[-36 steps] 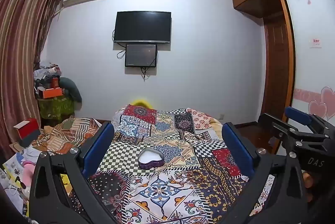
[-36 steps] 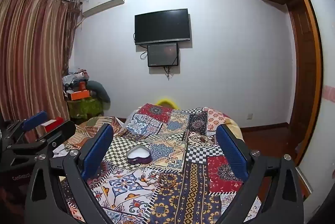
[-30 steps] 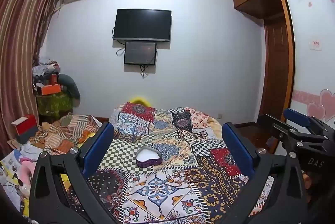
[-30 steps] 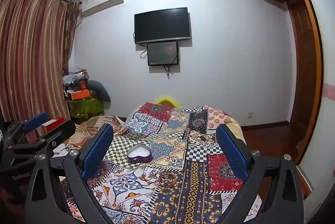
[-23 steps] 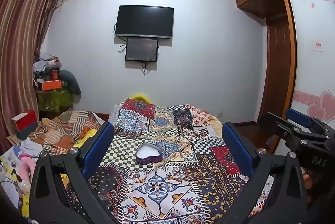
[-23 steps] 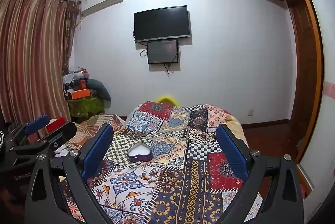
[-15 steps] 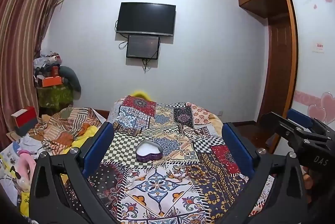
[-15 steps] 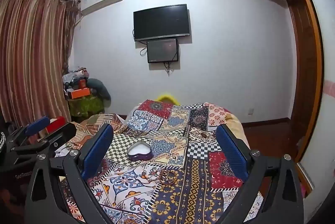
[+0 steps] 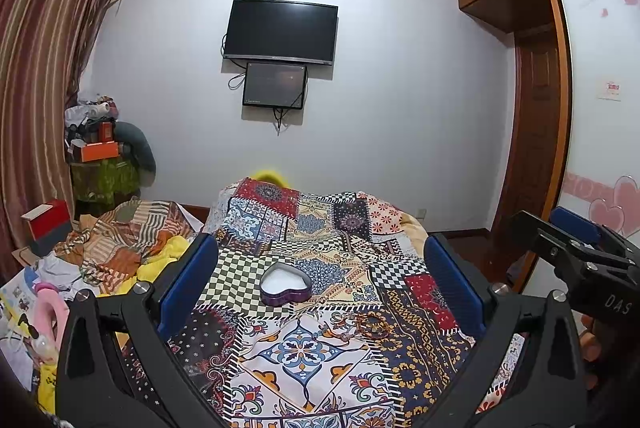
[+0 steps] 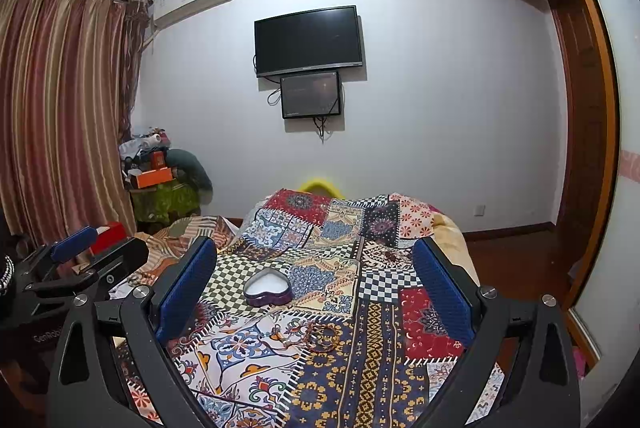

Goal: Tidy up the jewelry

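Both hand-held grippers, left point(image 9: 320, 288) and right point(image 10: 316, 292), gape wide and empty, framing the open heart-shaped box point(image 9: 285, 284) at mid-frame above the beaded bracelets point(image 9: 366, 324), likely lining up a pickup.

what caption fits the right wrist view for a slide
Open right tongs above a patchwork bedspread, with an open heart-shaped box and loose bracelets lying ahead.

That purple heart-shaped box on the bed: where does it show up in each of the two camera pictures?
Left wrist view: the heart-shaped box sits just left of centre, between the blue fingers.
Right wrist view: the box is left of centre, nearer the left finger.
Shared landmark: the wall television, straight above.
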`<state>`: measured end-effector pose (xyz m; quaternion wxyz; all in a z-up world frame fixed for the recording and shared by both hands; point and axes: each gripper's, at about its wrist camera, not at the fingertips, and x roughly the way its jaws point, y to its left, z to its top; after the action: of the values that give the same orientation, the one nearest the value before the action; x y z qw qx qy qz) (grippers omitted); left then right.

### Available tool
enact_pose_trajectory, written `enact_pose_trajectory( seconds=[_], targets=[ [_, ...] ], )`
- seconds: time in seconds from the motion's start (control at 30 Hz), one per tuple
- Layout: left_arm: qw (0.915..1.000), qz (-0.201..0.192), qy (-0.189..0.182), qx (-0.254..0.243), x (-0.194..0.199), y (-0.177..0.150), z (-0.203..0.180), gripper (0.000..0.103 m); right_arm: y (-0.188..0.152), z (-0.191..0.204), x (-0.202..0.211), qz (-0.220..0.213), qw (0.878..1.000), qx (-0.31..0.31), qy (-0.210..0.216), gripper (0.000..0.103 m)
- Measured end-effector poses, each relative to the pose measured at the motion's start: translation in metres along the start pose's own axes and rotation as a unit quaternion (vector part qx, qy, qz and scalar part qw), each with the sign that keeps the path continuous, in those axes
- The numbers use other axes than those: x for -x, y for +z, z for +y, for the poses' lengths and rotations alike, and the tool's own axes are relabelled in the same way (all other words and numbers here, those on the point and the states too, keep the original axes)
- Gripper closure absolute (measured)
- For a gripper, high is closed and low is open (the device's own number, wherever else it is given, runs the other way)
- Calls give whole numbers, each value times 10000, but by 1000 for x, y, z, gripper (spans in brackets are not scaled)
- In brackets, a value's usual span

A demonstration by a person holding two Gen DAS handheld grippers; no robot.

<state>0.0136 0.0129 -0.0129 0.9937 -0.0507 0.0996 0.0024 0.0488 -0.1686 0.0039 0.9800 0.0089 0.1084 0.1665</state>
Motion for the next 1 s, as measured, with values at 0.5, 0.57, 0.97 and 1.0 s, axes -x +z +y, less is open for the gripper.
enact_pose_trajectory(
  seconds=[0.5, 0.57, 0.97, 1.0],
  targets=[
    [10000, 32, -9, -77, -1, -2, -2, 0, -5, 1, -3, 40, 10000, -6, 20, 6],
    [10000, 35, -9, -90, -1, -3, -3, 0, -6, 2, -2, 40, 10000, -8, 23, 6],
    [9999, 38, -21, -92, -3, -4, -5, 0, -5, 1, -2, 56, 10000, -21, 15, 6],
    [9999, 39, -24, -91, -2, -3, -5, 0, -5, 1, -2, 63, 10000, -25, 15, 6]
  ],
)
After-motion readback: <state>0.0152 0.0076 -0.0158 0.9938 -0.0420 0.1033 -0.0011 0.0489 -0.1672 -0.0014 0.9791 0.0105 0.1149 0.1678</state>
